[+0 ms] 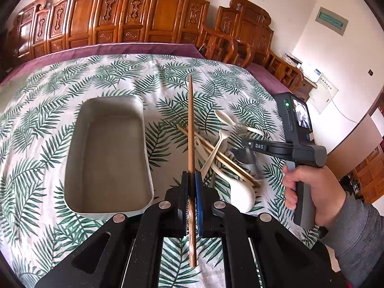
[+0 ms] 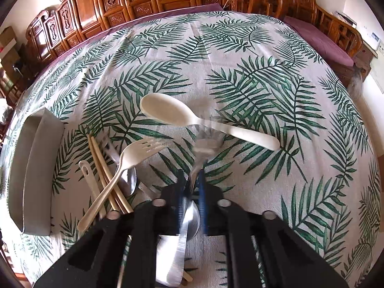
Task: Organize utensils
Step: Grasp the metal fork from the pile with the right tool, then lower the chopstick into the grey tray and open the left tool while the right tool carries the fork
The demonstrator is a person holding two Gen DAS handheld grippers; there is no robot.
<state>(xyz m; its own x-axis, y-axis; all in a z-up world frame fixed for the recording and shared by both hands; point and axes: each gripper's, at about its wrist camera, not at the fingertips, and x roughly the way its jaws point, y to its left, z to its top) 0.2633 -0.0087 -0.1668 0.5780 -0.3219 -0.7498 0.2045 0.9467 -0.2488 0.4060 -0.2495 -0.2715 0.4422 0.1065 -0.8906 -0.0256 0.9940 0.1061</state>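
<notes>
My left gripper (image 1: 191,175) is shut on a brown wooden chopstick (image 1: 190,124) that points away, just right of a grey rectangular tray (image 1: 108,158) with nothing in it. My right gripper (image 2: 192,182) is shut on a metal fork (image 2: 202,148), blurred, raised above the cloth; it also shows in the left wrist view (image 1: 244,154). A cream spoon (image 2: 182,116) lies beyond the fork. A pile with a cream fork (image 2: 124,165), two pale chopsticks (image 2: 105,172), a metal spoon (image 2: 129,182) and a white ladle (image 1: 240,192) lies between tray and right gripper.
The table has a palm-leaf cloth (image 2: 264,84) over a purple cover (image 1: 120,48). Carved wooden chairs (image 1: 144,12) line the far edge. The tray shows at the left in the right wrist view (image 2: 33,168).
</notes>
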